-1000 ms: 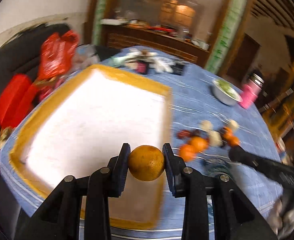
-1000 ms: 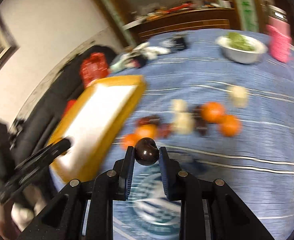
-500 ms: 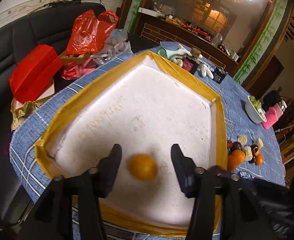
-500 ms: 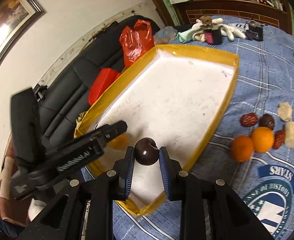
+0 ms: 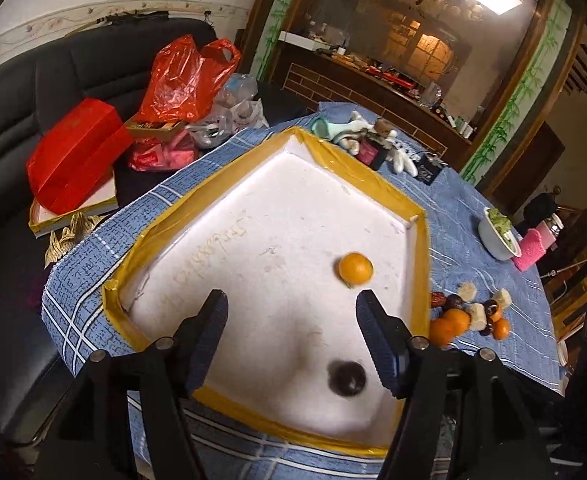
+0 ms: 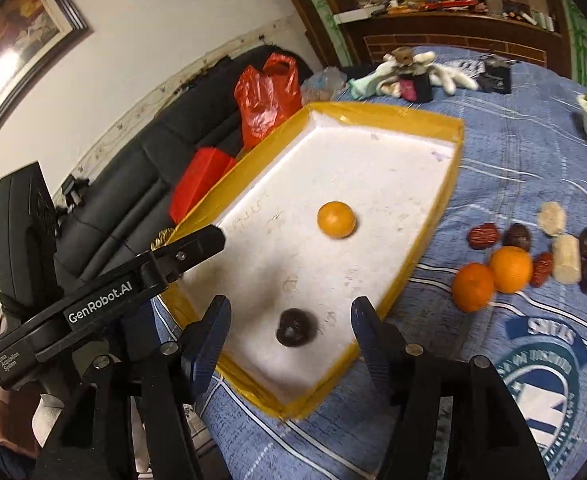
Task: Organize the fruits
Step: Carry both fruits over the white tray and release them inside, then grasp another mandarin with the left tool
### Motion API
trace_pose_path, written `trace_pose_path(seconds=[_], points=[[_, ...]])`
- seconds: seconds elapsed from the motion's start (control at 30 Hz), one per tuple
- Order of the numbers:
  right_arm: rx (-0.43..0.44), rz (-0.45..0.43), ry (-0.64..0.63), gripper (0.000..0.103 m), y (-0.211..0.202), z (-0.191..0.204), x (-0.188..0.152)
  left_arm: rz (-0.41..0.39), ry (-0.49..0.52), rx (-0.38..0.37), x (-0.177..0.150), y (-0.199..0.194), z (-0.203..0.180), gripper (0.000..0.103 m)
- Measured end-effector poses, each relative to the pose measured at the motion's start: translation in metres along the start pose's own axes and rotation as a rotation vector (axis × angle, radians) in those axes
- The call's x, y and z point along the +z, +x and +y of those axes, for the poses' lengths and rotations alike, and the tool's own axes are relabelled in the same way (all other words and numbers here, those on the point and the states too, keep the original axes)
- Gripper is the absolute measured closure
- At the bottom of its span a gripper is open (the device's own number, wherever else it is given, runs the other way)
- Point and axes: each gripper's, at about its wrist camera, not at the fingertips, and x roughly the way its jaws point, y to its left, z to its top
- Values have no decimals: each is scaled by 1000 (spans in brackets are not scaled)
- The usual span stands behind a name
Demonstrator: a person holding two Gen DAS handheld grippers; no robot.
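A white foam tray with a yellow taped rim (image 5: 321, 156) (image 6: 437, 224) lies on the blue tablecloth. An orange (image 5: 355, 269) (image 6: 336, 219) rests loose on its floor toward the right wall. A dark round fruit (image 5: 346, 378) (image 6: 294, 327) lies blurred near the tray's front edge. My left gripper (image 5: 289, 332) hovers over the tray, its jaws opening, nothing between them. My right gripper (image 6: 289, 332) is above the dark fruit, jaws opening, pads clear of it. The left gripper's finger (image 6: 189, 246) shows in the right wrist view.
A pile of oranges, dark fruits and pale pieces (image 5: 469, 316) (image 6: 533, 260) sits on the cloth right of the tray. A white bowl of greens (image 5: 497, 234) and a pink cup (image 5: 531, 250) stand farther right. Red bags (image 5: 181, 80) and a red box (image 5: 73, 160) lie on the black sofa.
Both grippers moved over the tray and opened. The orange dropped from the left gripper and rolled toward the right wall. The dark fruit fell from the right gripper onto the tray floor.
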Motion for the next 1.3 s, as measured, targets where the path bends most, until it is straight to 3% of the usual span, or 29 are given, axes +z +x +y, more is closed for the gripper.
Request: trace_pose_path(seconds=[0.13, 0.3, 0.5, 0.67, 0.83, 0.87, 0.93, 1.0, 1.13, 1.3], points=[[-34, -58, 29, 35, -32, -21, -11, -20, 35, -16, -3, -13, -16, 32], [-141, -106, 91, 33, -75, -71, -31, -25, 100, -39, -12, -20, -44, 30], [-261, -131, 233, 33, -112, -144, -47, 30, 218, -87, -30, -4, -90, 29], [-305, -160, 253, 34, -128, -173, -43, 77, 324, -120, -49, 16, -125, 29], [-298, -174, 245, 34, -117, -184, -25, 112, 395, -151, -62, 38, -148, 32], [-291, -177, 242, 34, -114, -184, -22, 116, 407, -152, -63, 43, -152, 36], [-278, -183, 227, 34, -104, -184, -9, 128, 432, -147, -63, 52, -157, 55], [-289, -178, 187, 34, -91, -181, 4, 135, 450, -130, -61, 62, -161, 59], [-345, -140, 89, 38, -61, -174, 23, 134, 486, -71, -54, 85, -170, 61], [-426, -103, 4, 43, -39, -175, 30, 190, 547, -25, -58, 114, -182, 61]])
